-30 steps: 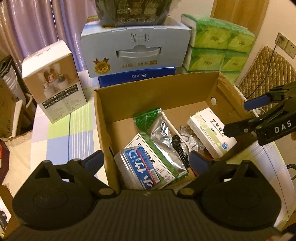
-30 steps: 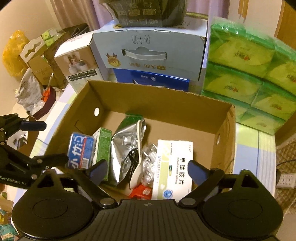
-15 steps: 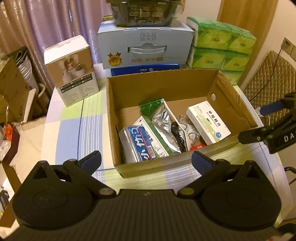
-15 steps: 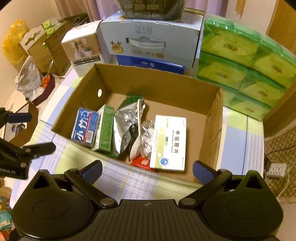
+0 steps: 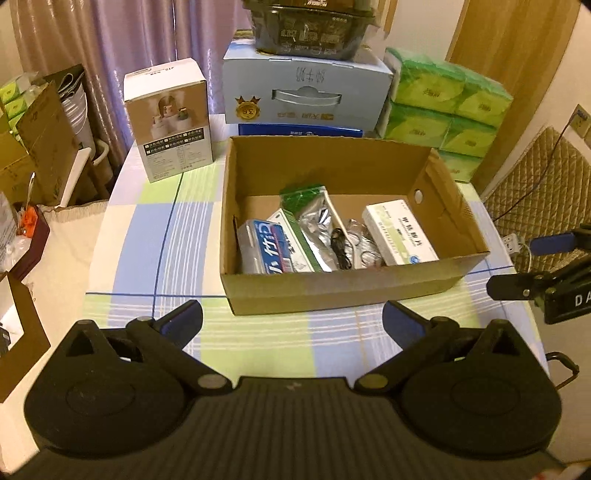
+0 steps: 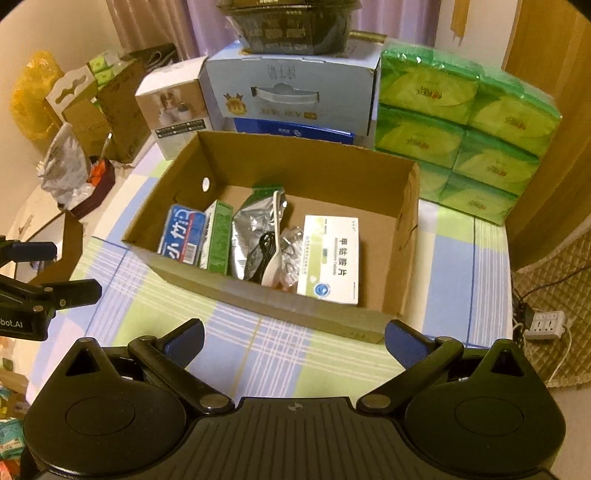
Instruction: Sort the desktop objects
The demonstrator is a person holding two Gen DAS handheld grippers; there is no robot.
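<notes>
An open cardboard box (image 5: 332, 288) (image 6: 280, 299) stands on the checked tablecloth. Inside lie a blue-labelled clear case (image 5: 266, 251) (image 6: 183, 240), a green and white carton (image 5: 295, 243) (image 6: 218, 236), a silver foil pouch (image 5: 317, 229) (image 6: 251, 236), a black cable (image 5: 341, 247) (image 6: 260, 254), a white spoon (image 6: 273, 240) and a white medicine box (image 5: 400, 232) (image 6: 330, 254). My left gripper (image 5: 291, 317) (image 6: 40, 269) is open and empty, short of the box's front wall. My right gripper (image 6: 293, 336) (image 5: 528, 264) is open and empty too, near the box's front right corner.
Behind the box stand a white product box (image 5: 170, 118), a light blue carton (image 5: 306, 88) with a dark tray (image 5: 310, 26) on top, and stacked green tissue packs (image 5: 447, 107) (image 6: 465, 122). Cartons and bags crowd the floor at left (image 6: 85, 118). A power strip (image 6: 545, 325) lies right.
Both grippers have pulled back from above the box toward me, so the box's front wall and the tablecloth before it now show. Both stay open and empty. The box contents have not moved.
</notes>
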